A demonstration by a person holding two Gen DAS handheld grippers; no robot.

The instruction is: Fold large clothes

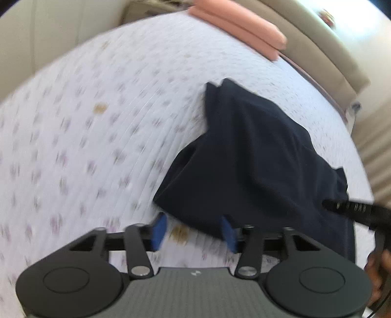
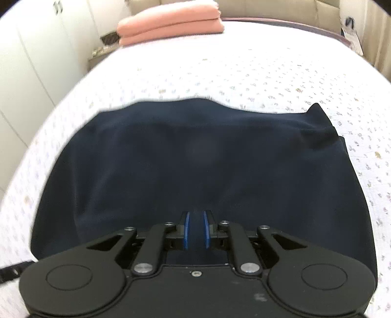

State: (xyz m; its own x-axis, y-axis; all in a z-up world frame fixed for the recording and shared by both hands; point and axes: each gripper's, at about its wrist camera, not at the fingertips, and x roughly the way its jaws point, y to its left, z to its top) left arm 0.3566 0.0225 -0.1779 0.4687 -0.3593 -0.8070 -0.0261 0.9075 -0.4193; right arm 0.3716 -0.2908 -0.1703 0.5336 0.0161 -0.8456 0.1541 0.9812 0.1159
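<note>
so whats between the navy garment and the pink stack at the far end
Nothing but bare patterned bedsheet lies between the navy garment and the pink stack, clearest in the right wrist view.

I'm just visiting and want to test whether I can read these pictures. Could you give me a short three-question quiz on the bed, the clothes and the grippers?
1. True or false: the left hand-held gripper has its fingers spread wide apart.
2. Multiple choice: the dark navy garment lies on A) a wooden floor, B) a patterned white bedspread, C) a chair.
3. Fill in: the folded items stacked at the far end of the bed are ____ in colour.

Key: 1 true. 2 B. 3 pink; the right hand-held gripper, by contrast, is closed on navy fabric.
</note>
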